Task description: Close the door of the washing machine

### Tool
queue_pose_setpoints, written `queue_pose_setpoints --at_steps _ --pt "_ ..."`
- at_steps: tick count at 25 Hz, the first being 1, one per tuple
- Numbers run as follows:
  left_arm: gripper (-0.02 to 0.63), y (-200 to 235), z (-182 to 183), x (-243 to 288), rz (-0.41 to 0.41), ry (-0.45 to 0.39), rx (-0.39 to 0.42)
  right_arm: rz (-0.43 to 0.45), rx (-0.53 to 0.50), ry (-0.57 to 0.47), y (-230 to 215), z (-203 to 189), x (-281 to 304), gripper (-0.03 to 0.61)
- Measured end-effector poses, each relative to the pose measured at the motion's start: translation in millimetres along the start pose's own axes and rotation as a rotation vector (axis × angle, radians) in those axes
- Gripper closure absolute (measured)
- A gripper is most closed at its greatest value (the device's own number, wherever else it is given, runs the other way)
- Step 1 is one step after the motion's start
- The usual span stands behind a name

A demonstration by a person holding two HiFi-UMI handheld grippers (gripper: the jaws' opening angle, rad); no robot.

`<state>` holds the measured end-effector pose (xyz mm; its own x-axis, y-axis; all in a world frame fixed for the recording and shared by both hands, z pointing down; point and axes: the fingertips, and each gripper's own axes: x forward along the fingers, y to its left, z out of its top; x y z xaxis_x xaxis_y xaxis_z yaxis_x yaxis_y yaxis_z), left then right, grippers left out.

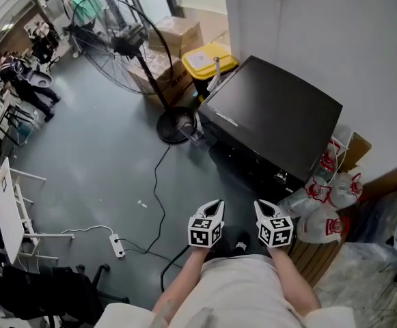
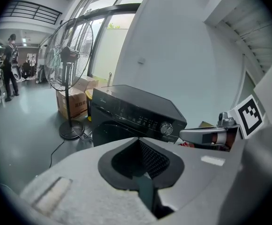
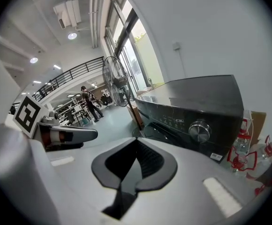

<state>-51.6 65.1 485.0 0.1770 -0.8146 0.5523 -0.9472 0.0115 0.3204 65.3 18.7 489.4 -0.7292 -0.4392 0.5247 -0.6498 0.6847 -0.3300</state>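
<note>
**Far left:** white desk [image 1: 7, 214], well apart from the work. Not involved.

**Floor, left of centre:** power strip [image 1: 117, 245] and a black cable [image 1: 158, 183] that ran from near the person's feet up to the fan's base.

**Upper left of centre:** standing fan [image 1: 126, 43], its round base just beside the machine's near corner. Behind it were cardboard boxes [image 1: 178, 36] and a yellow bin [image 1: 208, 60].

**Centre, low:** left hand-held gripper [image 1: 215, 205], jaws together on nothing. Right hand-held gripper [image 1: 262, 206], likewise closed and empty. Both pointed at the machine and touched nothing.

**Right of centre:** washing machine [image 1: 273, 115], black, set against the white wall. The door [image 3: 160, 131] sat on its front face, dark and glossy below the control strip. How far it stood open could not be told.

**Step in hand:** approach, with no contact made. The next move probably called for stepping closer and pushing the door flat with a closed gripper tip.

**Possible obstructions:** the fan base beside the door's swing and the cable underfoot.

**Far right:** plastic bags [image 1: 328, 210] beside the machine.
</note>
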Motion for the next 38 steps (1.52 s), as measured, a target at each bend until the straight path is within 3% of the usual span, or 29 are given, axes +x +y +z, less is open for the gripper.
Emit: queue_pose_setpoints --at_steps 38 --pt "0.608 2.1 -23.9 -8.3 0.006 0.001 -0.078 -0.024 -0.017 0.064 -15.1 -19.5 -3.9 0.577"
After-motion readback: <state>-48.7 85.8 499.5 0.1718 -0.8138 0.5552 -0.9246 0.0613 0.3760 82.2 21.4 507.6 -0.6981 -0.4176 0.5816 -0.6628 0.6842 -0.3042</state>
